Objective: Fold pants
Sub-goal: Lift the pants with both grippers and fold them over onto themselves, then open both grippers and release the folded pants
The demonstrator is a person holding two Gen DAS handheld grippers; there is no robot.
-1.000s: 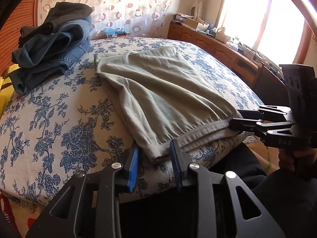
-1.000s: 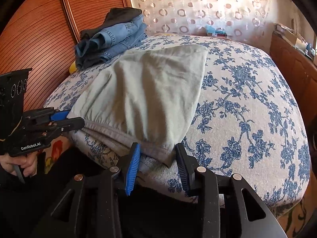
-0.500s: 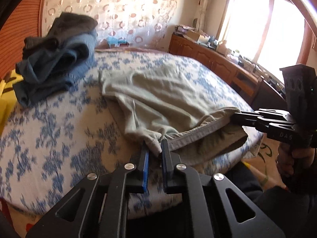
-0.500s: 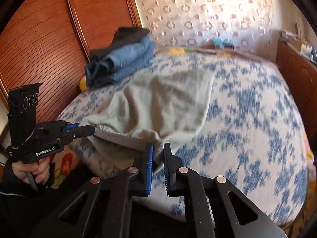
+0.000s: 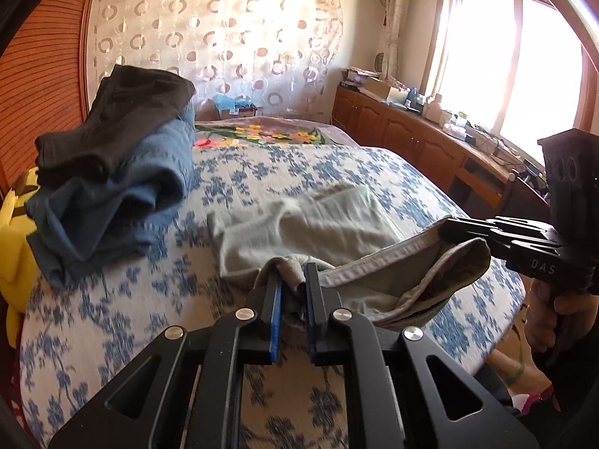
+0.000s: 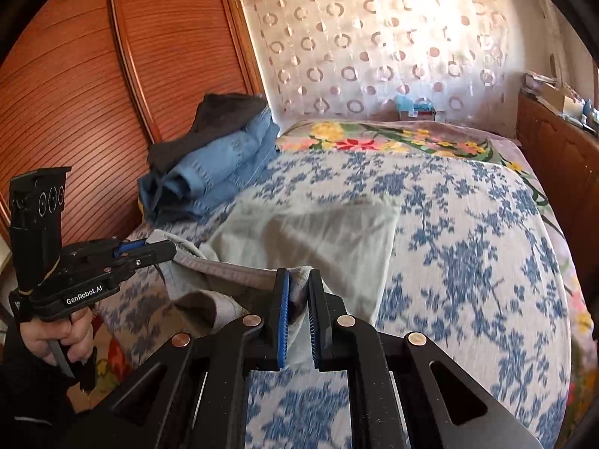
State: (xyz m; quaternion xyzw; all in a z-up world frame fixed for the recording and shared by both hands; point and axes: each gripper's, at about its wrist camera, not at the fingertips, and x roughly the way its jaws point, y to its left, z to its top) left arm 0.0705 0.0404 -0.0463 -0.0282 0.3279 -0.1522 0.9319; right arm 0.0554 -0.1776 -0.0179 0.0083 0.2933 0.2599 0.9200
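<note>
The left gripper [image 5: 292, 284] is clenching one corner of the waistband of the pale grey-green pants [image 5: 329, 224], and the right gripper [image 6: 298, 292] is clenching the other corner; both sets of jaws have just been closing, with cloth bunched between the blue pads. The band is hanging stretched between them, lifted off the near edge of the bed [image 5: 112, 318], while the rest of the pants is lying on the blue-flowered cover, running away toward the far side.

The likely trouble from here is in the grip. Each gripper appears to be holding only a small wad of cloth at the very corner, so a hard or uneven pull could be tugging the band out of one set of jaws and dropping that side. The front layer of the waistband is sagging open like a pouch on the right, which suggests the layers are not all caught together; carried over like that, the fold would probably be landing crooked or with a loose flap inside. The legs are also lying rumpled, so creases may be getting folded in.

A stack of jeans [image 5: 112, 205] with a dark garment on top is sitting at the far left of the bed, near enough that a wide swing of the cloth could be brushing it.

The pants are looking soft, thin and limp, with a stitched band.
</note>
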